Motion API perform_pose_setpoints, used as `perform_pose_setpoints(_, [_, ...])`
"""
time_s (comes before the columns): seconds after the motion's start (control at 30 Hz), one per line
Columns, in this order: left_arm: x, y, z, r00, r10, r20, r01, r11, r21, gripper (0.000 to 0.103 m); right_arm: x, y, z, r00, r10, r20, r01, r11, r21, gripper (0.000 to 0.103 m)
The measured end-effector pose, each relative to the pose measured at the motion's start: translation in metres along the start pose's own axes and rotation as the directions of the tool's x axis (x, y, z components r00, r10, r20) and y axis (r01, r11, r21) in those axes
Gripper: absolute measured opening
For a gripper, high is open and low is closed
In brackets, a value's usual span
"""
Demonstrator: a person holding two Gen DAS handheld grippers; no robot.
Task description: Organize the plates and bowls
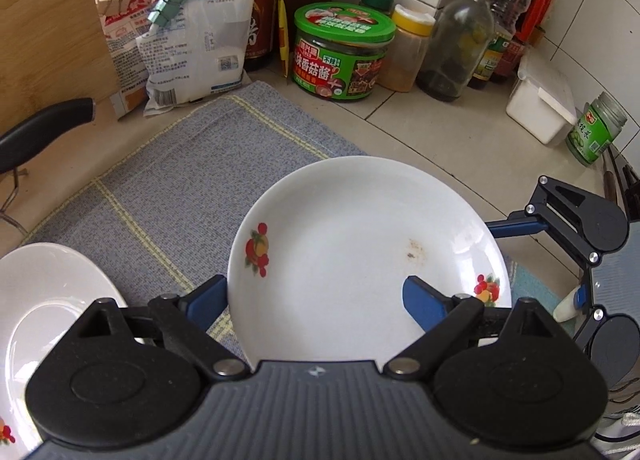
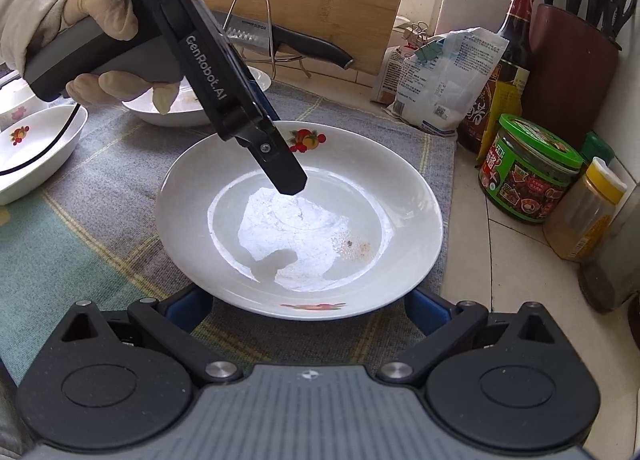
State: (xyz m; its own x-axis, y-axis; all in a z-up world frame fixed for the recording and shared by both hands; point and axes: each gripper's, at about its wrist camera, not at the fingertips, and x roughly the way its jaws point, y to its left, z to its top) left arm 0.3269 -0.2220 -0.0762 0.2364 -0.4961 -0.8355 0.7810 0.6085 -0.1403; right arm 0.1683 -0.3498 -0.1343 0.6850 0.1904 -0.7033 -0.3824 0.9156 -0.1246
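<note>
- The checked cloth (image 2: 100,199) lay flat on the counter, with jars and bottles at its far side.
- The white plate (image 2: 300,219) sat flat on the cloth, hollow side up. It was round, so it had no long side.
- The left gripper (image 1: 316,300) had its fingers apart around the plate's near rim, not squeezing it.
- The right gripper (image 2: 308,306) had its fingers wide too, holding nothing, with the plate's edge between them.
- A fruit picture (image 2: 306,139) marked the far rim.
</note>
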Motion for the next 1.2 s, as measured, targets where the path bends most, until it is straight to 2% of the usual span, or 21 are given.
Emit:
perform_pose_setpoints(0.17, [-0.046, -0.013, -0.018, 0.993, 0.057, 0.099, -0.058, 0.998, 0.003, 0.095, -0.012, 0.010, 0.004, 0.999, -0.045, -0.020, 0.046, 0.998, 0.044, 0.103])
perform_pose_setpoints(0.3, [-0.084, -0.026, -0.039, 0.974, 0.120, 0.192, -0.120, 0.993, -0.013, 0.098, -0.023, 0.026, 0.008, 0.994, -0.095, -0.049, 0.098, 0.993, 0.061, 0.103])
perform_pose_setpoints(0.4, [-0.112, -0.034, -0.061, 0.950, 0.169, 0.262, -0.161, 0.985, -0.055, 0.099, -0.033, 0.041, 0.010, 0.993, -0.109, -0.041, 0.111, 0.992, 0.057, 0.103])
perform_pose_setpoints(0.5, [-0.136, -0.040, -0.086, 0.919, 0.237, 0.317, -0.215, 0.971, -0.104, 0.100, -0.039, 0.057, 0.015, 0.994, -0.109, -0.023, 0.110, 0.993, 0.050, 0.103])
perform_pose_setpoints(0.6, [-0.154, -0.042, -0.112, 0.892, 0.297, 0.342, -0.261, 0.954, -0.146, 0.100, -0.041, 0.080, 0.024, 0.993, -0.116, -0.003, 0.116, 0.992, 0.044, 0.103])
perform_pose_setpoints(0.73, [-0.176, -0.042, -0.148, 0.867, 0.352, 0.353, -0.306, 0.935, -0.179, 0.100, -0.039, 0.109, 0.034, 0.993, -0.113, 0.021, 0.112, 0.992, 0.051, 0.103])
perform_pose_setpoints(0.97, [-0.204, -0.032, -0.211, 0.864, 0.372, 0.340, -0.313, 0.925, -0.218, 0.101, -0.029, 0.160, 0.040, 0.993, -0.115, 0.010, 0.115, 0.992, 0.045, 0.103])
perform_pose_setpoints(1.2, [-0.213, -0.022, -0.265, 0.879, 0.379, 0.290, -0.324, 0.920, -0.219, 0.101, -0.014, 0.193, 0.036, 0.994, -0.104, -0.041, 0.107, 0.991, 0.081, 0.103])
